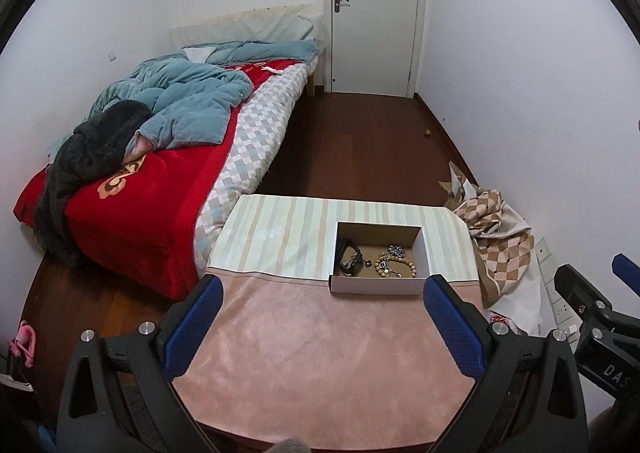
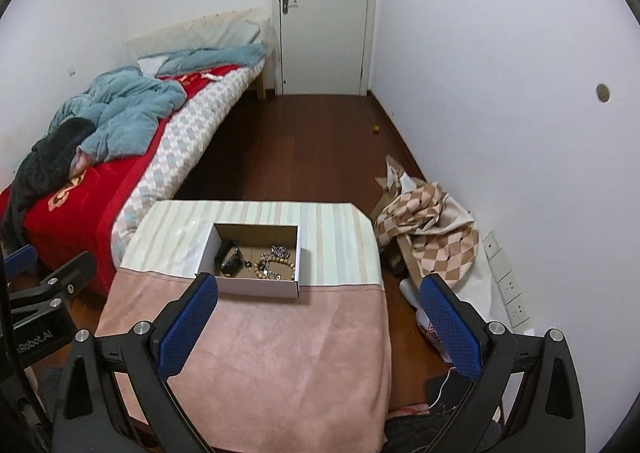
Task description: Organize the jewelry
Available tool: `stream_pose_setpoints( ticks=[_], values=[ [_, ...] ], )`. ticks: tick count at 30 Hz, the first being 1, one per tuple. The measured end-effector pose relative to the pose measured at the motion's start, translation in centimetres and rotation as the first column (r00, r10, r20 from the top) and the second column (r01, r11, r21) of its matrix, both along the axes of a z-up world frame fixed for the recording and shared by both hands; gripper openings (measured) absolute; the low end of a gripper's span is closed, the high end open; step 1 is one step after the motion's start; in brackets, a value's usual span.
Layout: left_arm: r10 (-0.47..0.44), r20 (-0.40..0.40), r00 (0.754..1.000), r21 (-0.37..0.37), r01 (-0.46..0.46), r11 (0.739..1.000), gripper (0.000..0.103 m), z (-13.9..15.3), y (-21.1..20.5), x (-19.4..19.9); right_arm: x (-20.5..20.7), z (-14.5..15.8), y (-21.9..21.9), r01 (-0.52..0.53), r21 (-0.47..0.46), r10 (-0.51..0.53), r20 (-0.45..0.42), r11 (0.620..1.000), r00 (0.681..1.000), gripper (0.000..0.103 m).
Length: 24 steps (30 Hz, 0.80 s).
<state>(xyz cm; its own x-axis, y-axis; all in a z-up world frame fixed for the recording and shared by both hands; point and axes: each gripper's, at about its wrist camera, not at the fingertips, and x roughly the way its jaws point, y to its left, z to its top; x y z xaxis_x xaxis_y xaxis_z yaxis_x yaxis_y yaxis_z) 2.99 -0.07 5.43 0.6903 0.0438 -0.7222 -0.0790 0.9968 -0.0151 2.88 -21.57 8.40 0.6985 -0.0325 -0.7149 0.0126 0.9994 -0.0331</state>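
A white cardboard box [image 1: 376, 287] with a brown inside sits on the table near the seam between pink and striped cloth; it also shows in the right wrist view [image 2: 256, 287]. Inside lie a black watch [image 1: 349, 257] [image 2: 229, 257], a wooden bead bracelet [image 1: 396, 267] [image 2: 276, 268] and silver jewelry [image 1: 396, 251] [image 2: 281, 251]. My left gripper [image 1: 322, 289] is open and empty, held above the pink cloth short of the box. My right gripper [image 2: 318, 287] is open and empty, just right of the box's near corner.
The table [image 1: 320, 353] carries pink and striped cloth. A bed [image 1: 160, 157] with red and blue bedding stands at left. A checkered cloth pile [image 1: 500, 237] lies on the floor at right by wall sockets. A closed white door [image 1: 374, 13] is at the back.
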Motion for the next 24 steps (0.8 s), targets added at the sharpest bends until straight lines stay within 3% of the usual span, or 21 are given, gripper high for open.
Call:
stream_pose_setpoints(
  ticks=[11,24],
  values=[
    [0.006,0.016,1.000,-0.016,-0.006,1.000,0.102,1.8,0.3,-2.7,-3.7,3.5,0.4,-0.024,0.011,0.023,0.036,1.000,0.999,0.103],
    [-0.016,-0.008,1.000,-0.015,0.016,1.000,0.102,1.4,-0.4,-1.1,-2.6,2.2,0.3,-0.010,0.008,0.010,0.000,1.000,1.000,0.103]
  ],
)
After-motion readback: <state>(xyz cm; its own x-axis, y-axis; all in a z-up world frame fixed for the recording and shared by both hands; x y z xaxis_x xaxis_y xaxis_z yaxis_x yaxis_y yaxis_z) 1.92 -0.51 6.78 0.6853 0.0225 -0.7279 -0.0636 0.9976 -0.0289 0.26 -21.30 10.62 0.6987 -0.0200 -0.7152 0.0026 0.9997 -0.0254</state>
